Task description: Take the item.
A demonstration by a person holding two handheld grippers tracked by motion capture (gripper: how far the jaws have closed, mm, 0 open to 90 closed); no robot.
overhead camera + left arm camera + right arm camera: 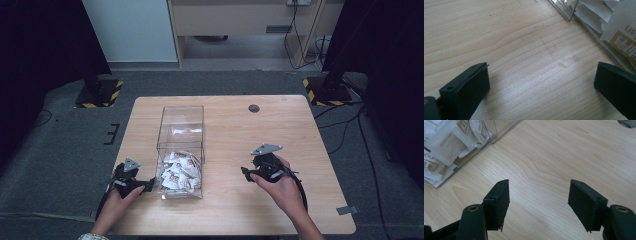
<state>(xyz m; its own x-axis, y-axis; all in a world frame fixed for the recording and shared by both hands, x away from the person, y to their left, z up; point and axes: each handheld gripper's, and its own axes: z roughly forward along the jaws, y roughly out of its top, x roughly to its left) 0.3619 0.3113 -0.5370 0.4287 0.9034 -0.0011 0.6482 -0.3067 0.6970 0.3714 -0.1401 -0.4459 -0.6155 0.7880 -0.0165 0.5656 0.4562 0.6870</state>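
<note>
Both tools hold nothing, jaws apart over bare bench [235,210]. The left tool [148,186], spread wide, sits just beside the clear box [181,131], likely to steady it; the right tool [245,173] hangs off to the side. Packets [179,172] fill the box's near end.

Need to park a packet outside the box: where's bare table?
Widest bare patch: right of the clear box, out to the grommet hole and the right gripper. A narrower strip runs along the box's left. Crowded: the left gripper sits against the packets end.
</note>
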